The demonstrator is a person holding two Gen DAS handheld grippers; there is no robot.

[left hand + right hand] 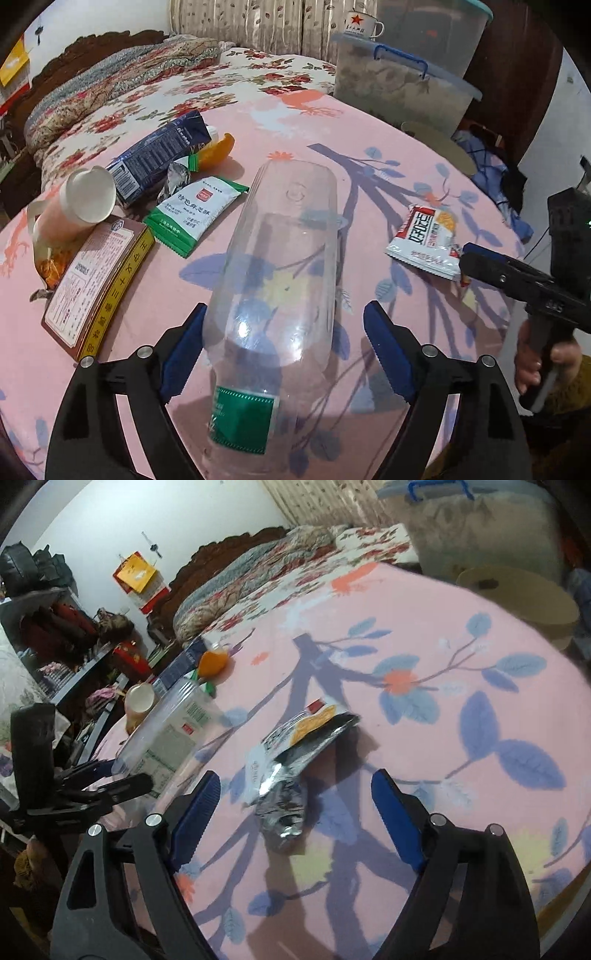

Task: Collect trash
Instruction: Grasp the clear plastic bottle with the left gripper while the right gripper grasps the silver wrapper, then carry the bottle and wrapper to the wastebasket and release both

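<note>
The clear bottle point(273, 280) lies on the table point(369, 125) between your left gripper point(282, 332)'s spread jaws; squeeze off-centre and it may roll away. Your right gripper point(295, 801), also released, straddles the snack wrapper point(295, 760), which could slide.

One clear plastic bottle point(273, 266), one paper cup point(88, 199), one brown box point(99, 284). Two snack packets: green-and-white point(195, 214), red-and-white point(424, 240). One dark blue carton point(159, 158).

open right claw point(293, 801), crumpled snack wrapper point(291, 760) between
</note>
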